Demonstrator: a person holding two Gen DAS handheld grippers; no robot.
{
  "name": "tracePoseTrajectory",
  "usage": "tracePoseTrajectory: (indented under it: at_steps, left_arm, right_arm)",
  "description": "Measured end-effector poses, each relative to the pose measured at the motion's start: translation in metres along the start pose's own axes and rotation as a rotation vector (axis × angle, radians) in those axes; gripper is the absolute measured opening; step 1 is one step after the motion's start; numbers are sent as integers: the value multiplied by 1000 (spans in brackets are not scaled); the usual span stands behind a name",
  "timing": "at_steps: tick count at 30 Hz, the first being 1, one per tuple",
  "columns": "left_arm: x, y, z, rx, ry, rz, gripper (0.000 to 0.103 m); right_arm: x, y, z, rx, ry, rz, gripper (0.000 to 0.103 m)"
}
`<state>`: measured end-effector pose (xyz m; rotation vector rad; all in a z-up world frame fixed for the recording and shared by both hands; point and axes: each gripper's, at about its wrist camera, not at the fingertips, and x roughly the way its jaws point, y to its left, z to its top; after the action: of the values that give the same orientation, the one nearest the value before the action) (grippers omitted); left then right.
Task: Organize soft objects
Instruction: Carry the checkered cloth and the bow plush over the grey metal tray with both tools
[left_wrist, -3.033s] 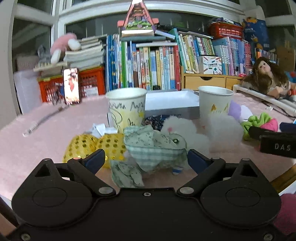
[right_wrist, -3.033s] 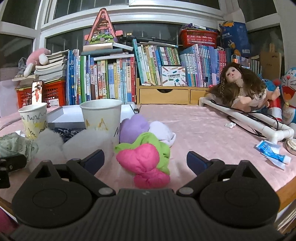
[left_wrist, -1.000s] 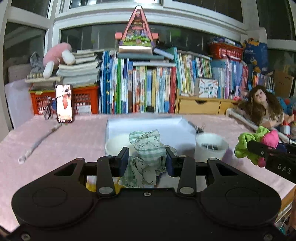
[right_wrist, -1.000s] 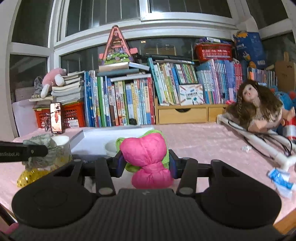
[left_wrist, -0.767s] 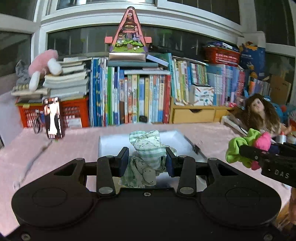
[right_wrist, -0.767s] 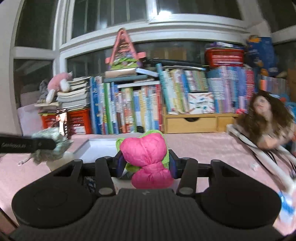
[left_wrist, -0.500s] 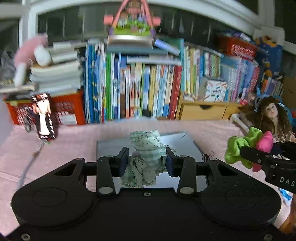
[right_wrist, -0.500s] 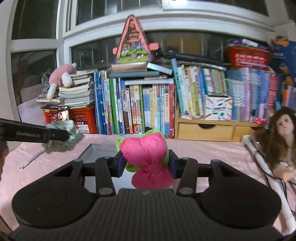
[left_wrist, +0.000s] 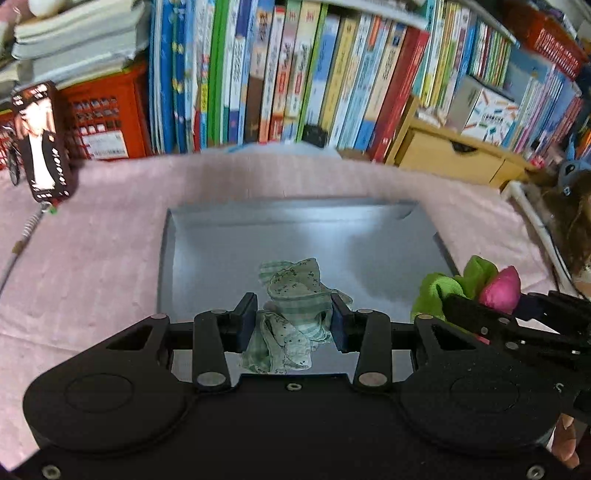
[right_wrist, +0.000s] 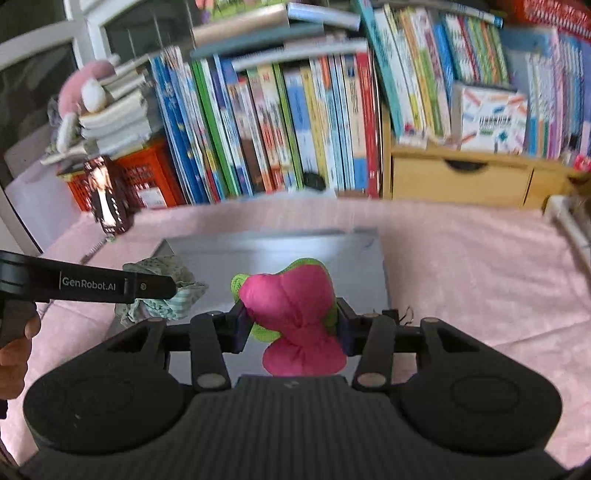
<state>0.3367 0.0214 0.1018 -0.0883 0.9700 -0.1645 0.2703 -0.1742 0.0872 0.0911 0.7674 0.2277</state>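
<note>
Left claw (left_wrist: 293, 323) gripping crumpled green checked cloth (left_wrist: 291, 295), right claw (right_wrist: 291, 326) gripping pink-green plush bow (right_wrist: 291, 295), both apparently above shallow grey rectangular tray (left_wrist: 258, 229), left nearer its centre.

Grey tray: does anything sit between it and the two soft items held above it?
Nothing visible. The grey tray looks bare beneath the green checked cloth and the pink and green plush; both hang clear above it.

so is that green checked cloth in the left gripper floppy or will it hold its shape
Probably floppy: the green checked cloth bunches between the left gripper pads, with folds drooping below. It looks light and should crumple when dropped in the grey tray.
</note>
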Motion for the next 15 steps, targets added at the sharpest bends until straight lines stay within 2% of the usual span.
tracePoseTrajectory:
  at_steps: [8,15]
  left_arm:
    - [27,-1,-1,-11,93,-18,39]
    - [35,-3,-3,3,122,-17,40]
  right_arm:
    - [26,-3,-1,-7,97,-42,51]
    - [38,1,-3,-26,143,-58,52]
